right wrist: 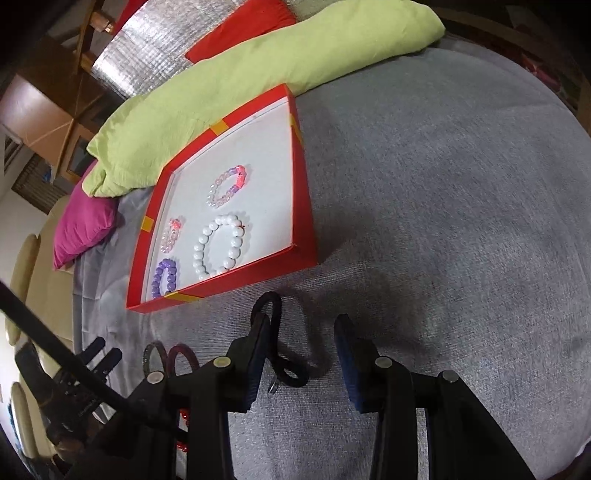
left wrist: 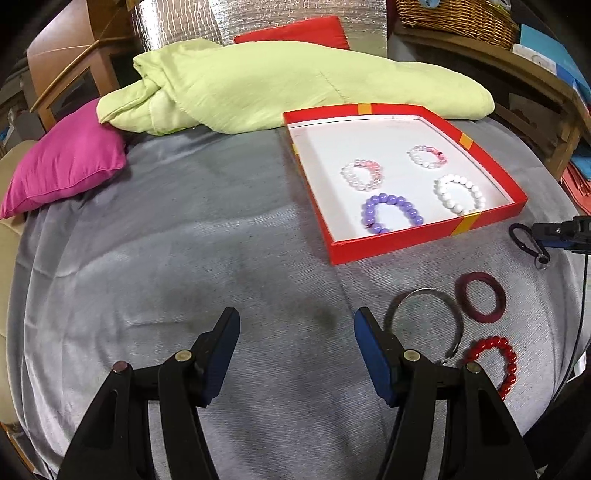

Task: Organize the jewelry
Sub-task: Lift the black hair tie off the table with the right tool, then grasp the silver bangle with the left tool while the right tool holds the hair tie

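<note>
A red tray (left wrist: pixel 424 242) with a white floor lies on the grey cloth and holds several bead bracelets: purple (left wrist: pixel 391 214), white (left wrist: pixel 460 194) and two pink-clear ones (left wrist: pixel 362 174). The tray also shows in the right wrist view (right wrist: pixel 306 206). On the cloth lie a silver bangle (left wrist: pixel 424 317), a maroon bangle (left wrist: pixel 480 297), a red bead bracelet (left wrist: pixel 496 360) and a black carabiner clip (right wrist: pixel 275 350). My left gripper (left wrist: pixel 297 345) is open and empty, just left of the silver bangle. My right gripper (right wrist: pixel 303 354) is open, its left finger beside the clip.
A lime-green blanket (left wrist: pixel 288 85) lies behind the tray, with a magenta cushion (left wrist: pixel 66 166) at left and a red cushion (left wrist: pixel 295 31) behind. A wicker basket (left wrist: pixel 458 16) stands on a wooden shelf at back right. The grey cloth (left wrist: pixel 184 240) spreads left of the tray.
</note>
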A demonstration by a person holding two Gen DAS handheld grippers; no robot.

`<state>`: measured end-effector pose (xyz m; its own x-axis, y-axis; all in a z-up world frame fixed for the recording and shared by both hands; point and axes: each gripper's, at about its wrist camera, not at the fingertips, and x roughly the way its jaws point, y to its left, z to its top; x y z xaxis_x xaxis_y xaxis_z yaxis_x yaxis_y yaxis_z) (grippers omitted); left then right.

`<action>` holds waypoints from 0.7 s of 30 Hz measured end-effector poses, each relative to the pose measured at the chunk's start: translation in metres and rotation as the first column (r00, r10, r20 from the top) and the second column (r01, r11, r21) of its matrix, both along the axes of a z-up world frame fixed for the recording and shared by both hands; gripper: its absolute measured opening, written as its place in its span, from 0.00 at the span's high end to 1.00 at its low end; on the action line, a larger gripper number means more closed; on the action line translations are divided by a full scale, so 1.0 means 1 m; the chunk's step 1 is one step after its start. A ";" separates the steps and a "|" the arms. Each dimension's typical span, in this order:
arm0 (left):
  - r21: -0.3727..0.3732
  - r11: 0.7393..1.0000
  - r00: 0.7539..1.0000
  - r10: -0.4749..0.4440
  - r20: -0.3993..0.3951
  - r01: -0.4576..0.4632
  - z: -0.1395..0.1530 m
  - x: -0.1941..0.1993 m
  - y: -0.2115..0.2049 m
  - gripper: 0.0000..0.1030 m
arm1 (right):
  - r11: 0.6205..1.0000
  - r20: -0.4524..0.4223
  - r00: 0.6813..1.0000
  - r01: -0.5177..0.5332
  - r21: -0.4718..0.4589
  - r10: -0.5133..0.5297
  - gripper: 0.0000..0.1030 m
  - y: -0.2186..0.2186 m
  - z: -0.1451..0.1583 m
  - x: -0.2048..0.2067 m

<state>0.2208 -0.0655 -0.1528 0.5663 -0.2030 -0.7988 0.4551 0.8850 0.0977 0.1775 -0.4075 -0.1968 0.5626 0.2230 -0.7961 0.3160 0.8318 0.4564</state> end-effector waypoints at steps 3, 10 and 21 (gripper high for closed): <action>-0.008 1.000 1.000 -0.004 0.000 0.004 0.001 0.001 -0.002 0.37 | 0.999 0.002 1.000 -0.020 -0.044 0.020 0.64 0.005 -0.001 0.002; -0.014 1.000 1.000 -0.013 -0.024 0.013 -0.003 0.006 -0.003 0.37 | 0.978 -0.002 0.998 -0.056 -0.201 0.057 0.94 0.016 0.002 0.004; -0.010 0.995 0.993 -0.102 -0.064 0.102 -0.012 -0.001 -0.020 0.43 | 0.986 0.013 0.999 -0.028 -0.163 0.031 0.94 0.007 0.008 -0.002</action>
<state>0.2197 -0.0854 -0.1649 0.4901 -0.2623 -0.8313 0.5480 0.8343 0.0598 0.1753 -0.4006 -0.1891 0.5705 0.1080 -0.8141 0.2843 0.9041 0.3192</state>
